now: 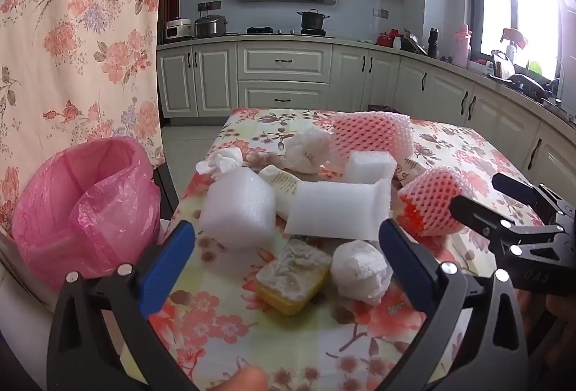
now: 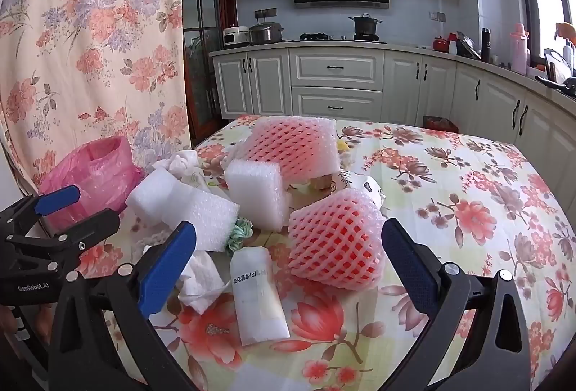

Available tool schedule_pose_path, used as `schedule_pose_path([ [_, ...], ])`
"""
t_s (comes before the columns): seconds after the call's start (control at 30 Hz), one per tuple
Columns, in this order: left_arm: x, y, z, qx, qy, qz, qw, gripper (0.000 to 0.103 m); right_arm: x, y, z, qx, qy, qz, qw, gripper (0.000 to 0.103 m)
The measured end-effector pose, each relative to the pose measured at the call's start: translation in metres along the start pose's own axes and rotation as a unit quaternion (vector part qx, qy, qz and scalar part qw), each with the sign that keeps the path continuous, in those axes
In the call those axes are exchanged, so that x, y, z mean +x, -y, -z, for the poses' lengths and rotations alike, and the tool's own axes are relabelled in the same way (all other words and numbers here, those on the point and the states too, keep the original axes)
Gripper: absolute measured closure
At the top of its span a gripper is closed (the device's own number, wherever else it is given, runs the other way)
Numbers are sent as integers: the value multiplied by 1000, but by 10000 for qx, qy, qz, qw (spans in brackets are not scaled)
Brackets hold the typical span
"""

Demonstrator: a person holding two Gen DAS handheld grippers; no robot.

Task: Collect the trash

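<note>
Trash lies piled on a floral tablecloth (image 2: 468,196). My left gripper (image 1: 288,247) is open above a yellow sponge (image 1: 293,277) and a crumpled tissue (image 1: 360,268), touching neither. Beyond them lie white foam blocks (image 1: 237,207) and a white tube (image 1: 284,185). My right gripper (image 2: 288,247) is also open, hovering before a pink foam net (image 2: 334,239) and a white sachet (image 2: 257,293). Each gripper shows in the other's view: the right gripper (image 1: 475,191) at the right edge, the left gripper (image 2: 97,203) at the left. A bin with a pink bag (image 1: 86,211) stands left of the table.
A larger pink net sleeve (image 2: 295,146) and more tissue (image 1: 306,149) lie at the back of the pile. A floral curtain (image 1: 72,31) hangs behind the bin. Kitchen cabinets (image 1: 284,74) and a counter run beyond the table. The table's right half (image 2: 486,229) holds only cloth.
</note>
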State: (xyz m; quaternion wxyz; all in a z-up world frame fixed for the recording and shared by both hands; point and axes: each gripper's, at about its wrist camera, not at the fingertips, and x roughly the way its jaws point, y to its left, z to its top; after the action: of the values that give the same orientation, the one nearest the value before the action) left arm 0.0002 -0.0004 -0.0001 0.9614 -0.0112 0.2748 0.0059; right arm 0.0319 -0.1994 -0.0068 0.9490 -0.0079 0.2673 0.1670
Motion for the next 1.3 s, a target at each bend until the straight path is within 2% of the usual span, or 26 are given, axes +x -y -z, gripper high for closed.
schedule_pose_path([
  [1.3, -4, 1, -5, -23, 33, -12, 10000, 4, -3, 0, -2, -25, -9, 9, 10000, 6],
])
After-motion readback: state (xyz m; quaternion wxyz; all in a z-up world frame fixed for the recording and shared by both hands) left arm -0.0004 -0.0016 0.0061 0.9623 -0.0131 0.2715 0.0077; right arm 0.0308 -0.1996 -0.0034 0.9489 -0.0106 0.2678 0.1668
